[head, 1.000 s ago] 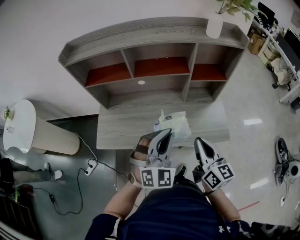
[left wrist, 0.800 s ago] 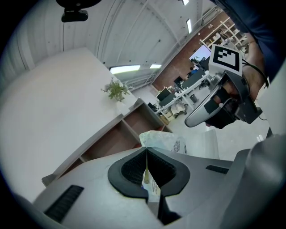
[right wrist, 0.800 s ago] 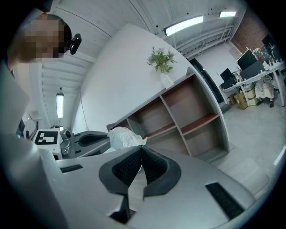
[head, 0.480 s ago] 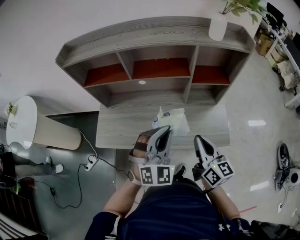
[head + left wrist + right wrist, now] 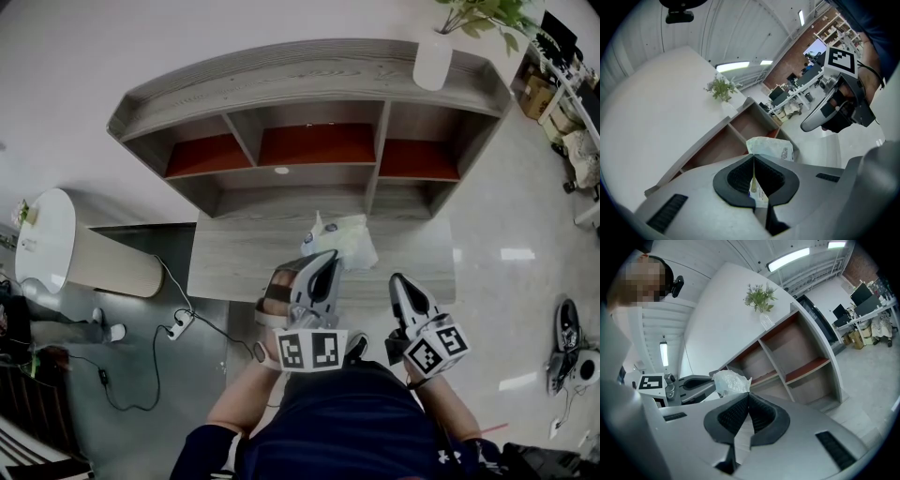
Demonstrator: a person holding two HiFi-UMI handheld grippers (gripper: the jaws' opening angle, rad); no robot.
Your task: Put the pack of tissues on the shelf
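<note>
Head view: the pack of tissues [image 5: 341, 240] lies on the grey wood table [image 5: 234, 267] in front of the shelf [image 5: 309, 70], about mid-table. It has a soft pale wrapper with a faint green tint, crumpled, and one corner pokes up at its left end with a bit of blue print. Your left gripper [image 5: 329, 257] points at it, tips at the pack's near edge from this angle; can't tell contact from here. Your right gripper [image 5: 397, 279] sits to the right of the left one, apart from the pack. A white vase [image 5: 432, 58] with a plant [image 5: 483, 11] stands on the shelf top, right end. Left gripper view: your left jaws are pressed together at the tips. The pack [image 5: 772, 146] shows just past them, not between them. This view gives a block of small dark print on the pack's white face, which the head view doesn't resolve, plus blue print through the gap under the tips. It also catches your right gripper [image 5: 807, 125] side-on. Right gripper view: your right jaws are pressed together too, and only table surface shows through the gap under them. This one gives the pack [image 5: 731, 381] from the side, wrinkled and bunched up, right next to the left gripper's [image 5: 711, 382] tip. It also looks into the shelf [image 5: 797, 357] compartments with their red-brown boards.
</note>
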